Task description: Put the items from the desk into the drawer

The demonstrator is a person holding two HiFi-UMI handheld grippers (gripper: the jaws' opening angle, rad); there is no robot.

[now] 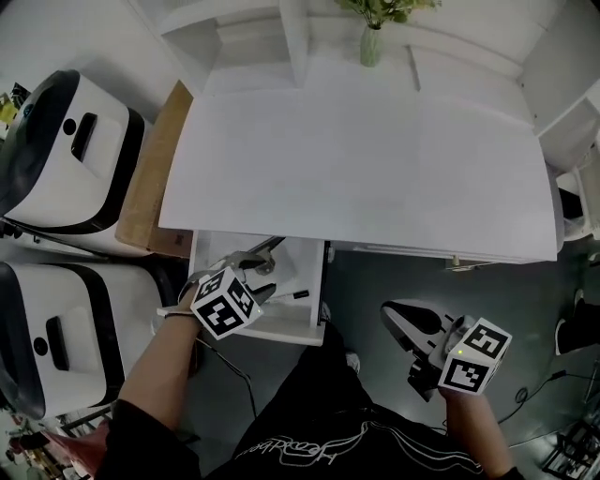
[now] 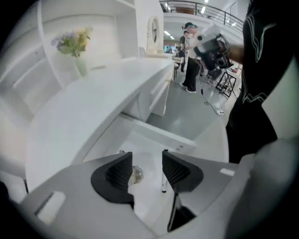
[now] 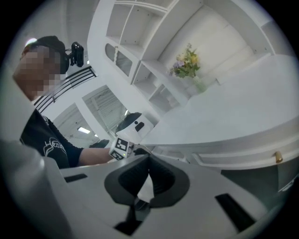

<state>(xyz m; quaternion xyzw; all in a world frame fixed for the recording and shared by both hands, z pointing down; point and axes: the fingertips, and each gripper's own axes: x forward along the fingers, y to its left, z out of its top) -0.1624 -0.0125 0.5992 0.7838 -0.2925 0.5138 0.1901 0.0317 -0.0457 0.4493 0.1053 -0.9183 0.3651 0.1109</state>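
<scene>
The white drawer (image 1: 298, 330) stands pulled out under the left part of the white desk (image 1: 356, 159). Inside it lie a black pen (image 1: 287, 296) and a metallic item (image 1: 251, 257). My left gripper (image 1: 251, 284) hangs over the drawer, open and empty. Between its jaws, in the left gripper view, I see the drawer floor (image 2: 152, 149), a small round shiny thing (image 2: 137, 174) and the pen (image 2: 163, 181). My right gripper (image 1: 394, 316) is shut on nothing, low and to the right of the drawer, over the grey floor. Its jaws (image 3: 148, 161) point toward the desk edge.
A vase of flowers (image 1: 372, 37) stands at the desk's back, below white shelves (image 1: 244, 28). Two white-and-black machines (image 1: 66, 150) (image 1: 56, 328) and a wooden board (image 1: 150, 169) stand left of the desk. People stand far off in the left gripper view (image 2: 190, 56).
</scene>
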